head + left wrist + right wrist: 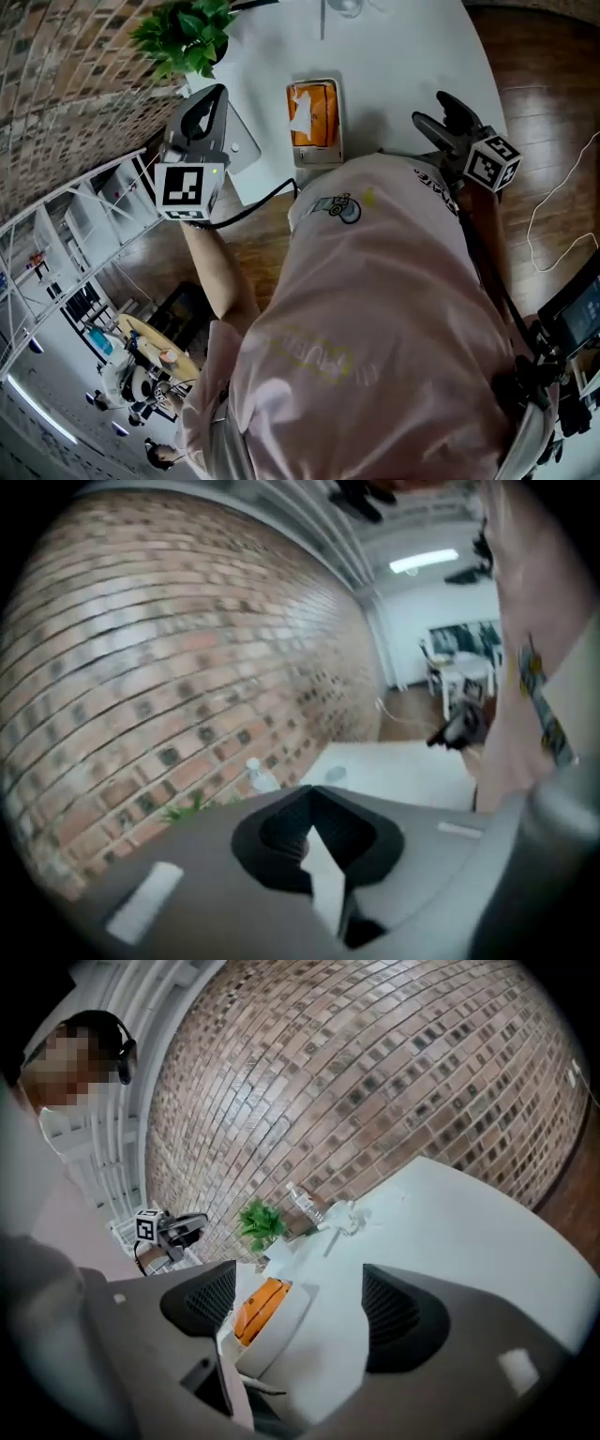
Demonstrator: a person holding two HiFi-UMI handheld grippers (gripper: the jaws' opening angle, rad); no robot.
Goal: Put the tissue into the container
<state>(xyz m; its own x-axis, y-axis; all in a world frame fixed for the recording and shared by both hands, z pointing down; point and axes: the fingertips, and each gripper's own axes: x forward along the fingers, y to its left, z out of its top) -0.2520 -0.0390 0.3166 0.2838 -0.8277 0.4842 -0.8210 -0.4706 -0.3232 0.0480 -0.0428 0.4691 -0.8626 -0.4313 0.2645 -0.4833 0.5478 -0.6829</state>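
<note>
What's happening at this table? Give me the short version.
A person in a pink shirt stands over a white table, one gripper in each hand. The left gripper is shut and empty, held beside the table's left edge. The right gripper is open and empty, pointed toward the white container, where an orange tissue pack already lies with white tissue showing.

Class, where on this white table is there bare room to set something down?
Free: the wide stretch of table between the container and the curved right edge. Crowded: the far end by the brick wall, with plant, bottle and glass.
</note>
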